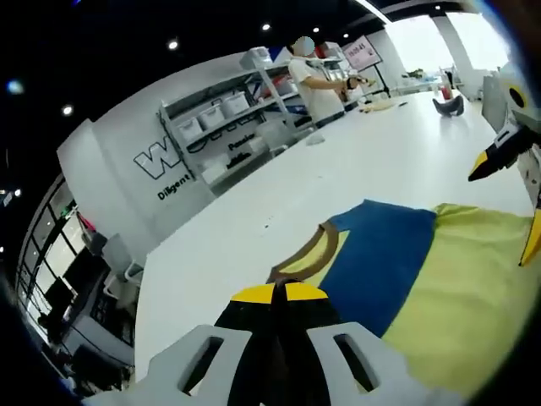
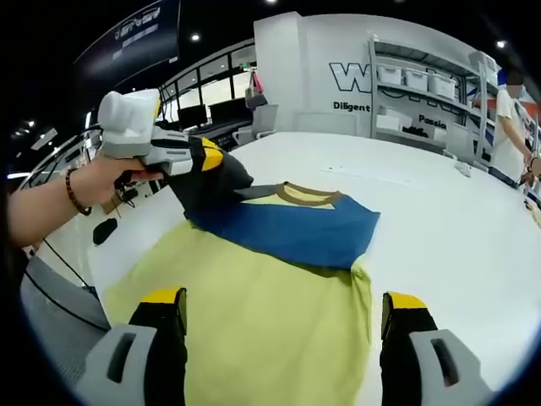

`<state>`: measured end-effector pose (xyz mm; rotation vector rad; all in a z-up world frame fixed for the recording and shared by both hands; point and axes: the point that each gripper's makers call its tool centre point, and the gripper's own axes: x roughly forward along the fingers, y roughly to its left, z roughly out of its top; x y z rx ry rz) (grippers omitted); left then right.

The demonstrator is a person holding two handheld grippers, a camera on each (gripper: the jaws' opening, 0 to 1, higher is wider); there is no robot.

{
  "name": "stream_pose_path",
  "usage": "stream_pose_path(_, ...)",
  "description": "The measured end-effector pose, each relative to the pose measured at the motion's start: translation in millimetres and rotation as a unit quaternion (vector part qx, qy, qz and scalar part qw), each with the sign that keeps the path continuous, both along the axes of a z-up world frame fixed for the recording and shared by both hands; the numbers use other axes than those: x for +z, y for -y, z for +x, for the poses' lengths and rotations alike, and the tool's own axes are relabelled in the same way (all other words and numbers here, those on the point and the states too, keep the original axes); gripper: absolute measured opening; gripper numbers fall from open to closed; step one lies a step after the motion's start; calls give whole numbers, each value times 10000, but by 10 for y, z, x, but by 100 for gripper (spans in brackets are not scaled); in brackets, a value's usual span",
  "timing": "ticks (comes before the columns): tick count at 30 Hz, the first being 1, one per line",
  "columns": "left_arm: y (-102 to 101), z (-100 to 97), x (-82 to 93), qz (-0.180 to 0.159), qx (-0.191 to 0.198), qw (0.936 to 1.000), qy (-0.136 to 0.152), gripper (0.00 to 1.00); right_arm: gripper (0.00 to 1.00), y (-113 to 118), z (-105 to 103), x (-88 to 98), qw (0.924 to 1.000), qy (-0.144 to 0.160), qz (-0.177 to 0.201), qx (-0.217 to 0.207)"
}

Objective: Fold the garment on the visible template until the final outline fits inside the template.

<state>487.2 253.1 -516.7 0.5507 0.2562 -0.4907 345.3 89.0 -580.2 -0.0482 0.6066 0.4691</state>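
Garment (image 2: 279,313) lies half-folded on the white worktop (image 2: 439,228); left hand-held gripper (image 2: 221,179), pressed together on its blue edge, should pull flat while right hand-held gripper (image 2: 283,315) waits spread

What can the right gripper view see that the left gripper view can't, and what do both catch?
Right gripper view: the person's hand holding the left gripper, whose jaws are shut on the shirt's collar end, and the right gripper's own jaws standing wide open above the yellow cloth.

Left gripper view: a dark curved object far down the white table, and papers there beside the standing person.

Both: the yellow and blue shirt with its brown collar lying on the table, the shelving with bins, and the wall lettering.
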Motion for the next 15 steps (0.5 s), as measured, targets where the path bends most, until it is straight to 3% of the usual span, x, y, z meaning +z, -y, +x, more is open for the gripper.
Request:
stream_pose_path(1,83,41,-122,141,17,9999,-72,0,95,65,-11,-8,10000,16,-84,-15)
stream_pose_path(2,193,56,-295,121,27,9993,-359,0,95,90,-19,-17,9999,13,-118,-27)
stream_pose_path(5,283,35,-454,421,-96,9981,-440,1,95,108,-51,-35,9999,-9,-145,15)
stream_pose_path(9,382,2,-603,494,-208,9970,-557,1,95,135,-92,-47,9997,17,-237,70)
stream_pose_path(10,438,-23,-682,606,-386,9954,-641,1,95,153,-105,-64,9997,-13,-237,48)
stream_pose_path(13,466,-34,-790,877,-449,9930,-656,7,94,171,-136,-101,9998,-87,-180,9)
stream_pose_path(15,478,-35,-854,884,-416,9927,-710,9,94,183,-163,-124,9997,-125,-231,27)
